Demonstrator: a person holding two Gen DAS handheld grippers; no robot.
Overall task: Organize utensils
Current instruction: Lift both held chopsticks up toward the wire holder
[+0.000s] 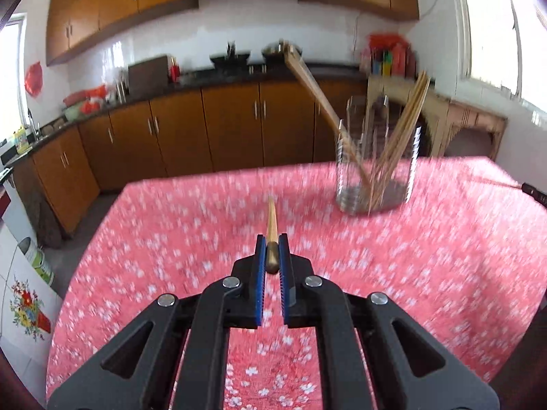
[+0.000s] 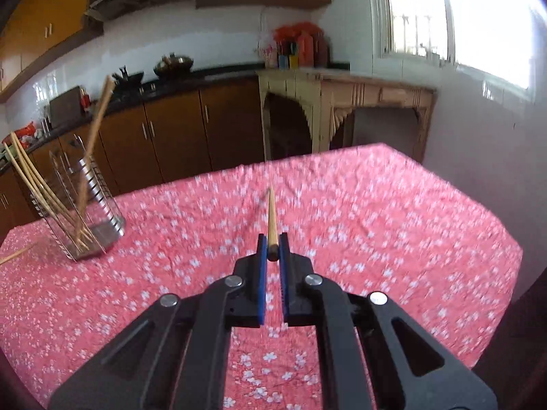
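The left gripper (image 1: pixel 272 244) pinches a wooden chopstick (image 1: pixel 271 218) between its blue pads (image 1: pixel 261 263). The chopstick's thick brown butt sits in the gap and its thin shaft points ahead over the tabletop (image 1: pixel 154 239), which is covered by a pink cloth printed with white blossoms. The right gripper (image 2: pixel 272 242) is likewise pressed together on a second chopstick (image 2: pixel 272 215), butt end between the pads and tip pointing forward above the cloth.

Farther on stands a wire and metal utensil holder (image 1: pixel 376 167), well apart from both grippers. In the left wrist view it stands toward the far right corner of the tabletop; in the right wrist view the same holder (image 2: pixel 89 205) is near the table's far left edge. It holds a bundle of chopsticks (image 1: pixel 407 126) leaning to one side and a longer, broader wooden utensil (image 1: pixel 314 92) leaning the other way, its upper end well above the rim. In the right wrist view one loose stick (image 2: pixel 15 255) lies on the cloth at the left edge, just beside the holder.

Beyond the table runs a counter with brown cabinets (image 1: pixel 171 140), dark pans on a stove, and a pale wooden side table (image 2: pixel 345 102) under a bright window.
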